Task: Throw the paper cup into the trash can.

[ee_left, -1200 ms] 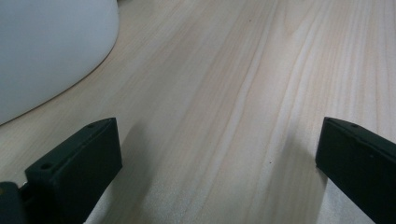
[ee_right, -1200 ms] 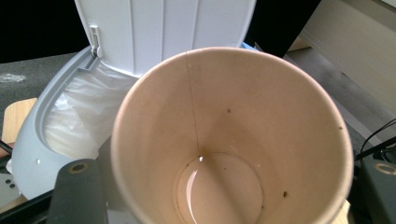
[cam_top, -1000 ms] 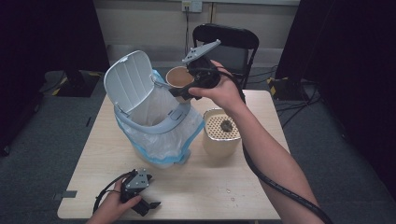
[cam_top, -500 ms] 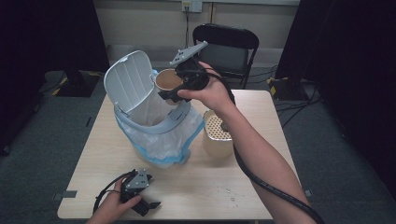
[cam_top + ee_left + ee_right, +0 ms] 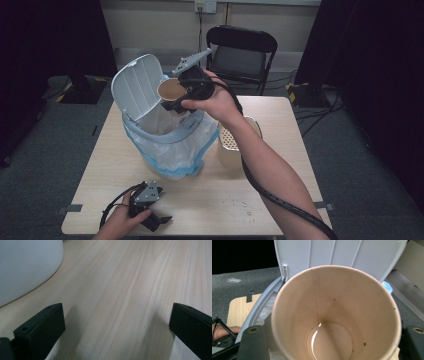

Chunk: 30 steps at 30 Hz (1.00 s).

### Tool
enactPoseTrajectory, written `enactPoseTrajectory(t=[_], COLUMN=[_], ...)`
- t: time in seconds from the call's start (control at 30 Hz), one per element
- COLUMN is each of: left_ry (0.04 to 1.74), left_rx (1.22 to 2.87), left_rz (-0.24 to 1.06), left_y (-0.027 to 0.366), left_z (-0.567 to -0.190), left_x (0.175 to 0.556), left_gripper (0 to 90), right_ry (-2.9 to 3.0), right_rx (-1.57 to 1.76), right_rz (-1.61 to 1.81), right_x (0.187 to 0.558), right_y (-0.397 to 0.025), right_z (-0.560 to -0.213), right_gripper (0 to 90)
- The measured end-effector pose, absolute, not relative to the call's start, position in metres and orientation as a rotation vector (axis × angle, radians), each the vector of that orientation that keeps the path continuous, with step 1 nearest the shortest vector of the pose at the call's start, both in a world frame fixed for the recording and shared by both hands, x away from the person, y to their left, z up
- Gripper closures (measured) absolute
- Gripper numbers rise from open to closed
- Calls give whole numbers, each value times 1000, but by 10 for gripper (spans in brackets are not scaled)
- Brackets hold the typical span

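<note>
A brown paper cup [image 5: 169,93] hangs tipped on its side over the mouth of a white bin [image 5: 165,131], with my right gripper [image 5: 181,98] shut on it. In the right gripper view the cup [image 5: 337,312] sits between the two jaws of the right gripper [image 5: 334,343]; inside are a few dark specks and a wet shine at the bottom. The bin's lid [image 5: 136,86] stands open behind the cup. My left gripper [image 5: 156,218] rests open on the table [image 5: 280,200] near the front edge. In the left gripper view, the left gripper [image 5: 117,326] has bare wood between its jaws.
The bin has a blue-edged clear bag liner [image 5: 192,150]. A beige container with a perforated top [image 5: 231,142] stands right of the bin, partly behind the right forearm. A black chair [image 5: 240,55] stands beyond the table. The bin's white base [image 5: 25,265] lies close to the left gripper.
My right gripper has carried the cup leftward from near the beige container to over the bin's opening. The left gripper has not moved.
</note>
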<state>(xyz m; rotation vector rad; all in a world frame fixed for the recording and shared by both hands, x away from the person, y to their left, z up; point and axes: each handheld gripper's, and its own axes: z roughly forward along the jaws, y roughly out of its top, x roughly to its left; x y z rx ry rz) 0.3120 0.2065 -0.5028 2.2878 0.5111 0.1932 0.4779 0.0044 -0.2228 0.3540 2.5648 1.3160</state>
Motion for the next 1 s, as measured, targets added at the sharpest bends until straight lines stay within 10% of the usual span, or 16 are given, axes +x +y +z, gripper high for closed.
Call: enactPoseTrajectory(t=[1.0], left_ry=[512], left_rx=[2288], left_rz=[194], left_y=[206], left_z=[-503], left_x=[312], left_gripper=[0], right_ry=[2631], right_rx=[382], right_rz=[1332], right_x=[471], right_y=[-9], right_z=[-231], right_gripper=[156])
